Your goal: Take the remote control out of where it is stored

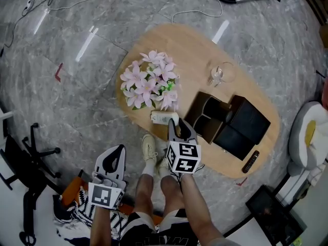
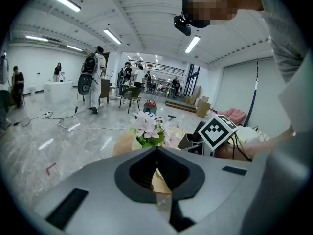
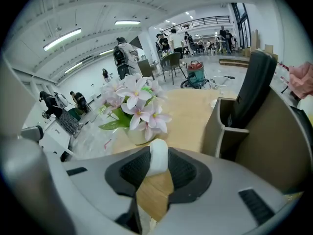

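Note:
A white remote control (image 1: 163, 118) lies at the near edge of the oval wooden table (image 1: 179, 50), just below the flowers. My right gripper (image 1: 177, 124) is at its right end. In the right gripper view the white remote control (image 3: 158, 159) stands between the two black pads and touches both, so my right gripper (image 3: 157, 150) is shut on it. The dark storage box (image 1: 206, 116) with open compartments stands just right of it, and shows as the box (image 3: 229, 127) beside the jaws. My left gripper (image 1: 120, 149) hangs off the table over the floor; its tips (image 2: 156, 150) meet with nothing between them.
A vase of pink flowers (image 1: 148, 86) stands on the table's left part, a glass (image 1: 221, 74) at the back. A black remote (image 1: 250, 161) lies near the right front edge beside black boxes (image 1: 245, 128). The person's legs and shoes (image 1: 149, 148) are below; chairs stand at both sides.

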Motion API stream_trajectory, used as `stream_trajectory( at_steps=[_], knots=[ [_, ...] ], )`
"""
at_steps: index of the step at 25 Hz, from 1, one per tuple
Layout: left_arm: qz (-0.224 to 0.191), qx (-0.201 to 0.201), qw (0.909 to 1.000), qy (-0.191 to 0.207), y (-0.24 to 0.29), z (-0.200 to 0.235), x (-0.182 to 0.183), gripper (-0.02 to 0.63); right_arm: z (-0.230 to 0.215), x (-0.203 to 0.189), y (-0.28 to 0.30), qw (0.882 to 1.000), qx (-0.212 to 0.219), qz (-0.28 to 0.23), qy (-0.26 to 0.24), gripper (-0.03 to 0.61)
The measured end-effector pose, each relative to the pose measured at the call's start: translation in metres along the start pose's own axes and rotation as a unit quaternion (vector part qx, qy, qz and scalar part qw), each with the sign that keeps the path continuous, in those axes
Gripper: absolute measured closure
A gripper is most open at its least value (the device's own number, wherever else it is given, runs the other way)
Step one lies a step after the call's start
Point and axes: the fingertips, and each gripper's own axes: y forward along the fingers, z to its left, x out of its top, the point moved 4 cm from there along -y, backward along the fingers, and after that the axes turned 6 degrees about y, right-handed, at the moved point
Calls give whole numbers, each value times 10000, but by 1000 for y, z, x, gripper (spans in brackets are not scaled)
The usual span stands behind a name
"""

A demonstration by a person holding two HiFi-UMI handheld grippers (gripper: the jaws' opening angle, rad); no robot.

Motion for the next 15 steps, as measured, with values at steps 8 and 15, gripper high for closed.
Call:
stream_trajectory(
  at_steps=[8,15],
  knots=[
    [55,31,10000,-50,-2,2,-5,607,-10,-15,18,9994,-5,192,273,478],
    [98,113,9998,-91,-6,10,-12,606,-14,-40,27,9992,-118,373,112,505]
  ],
)
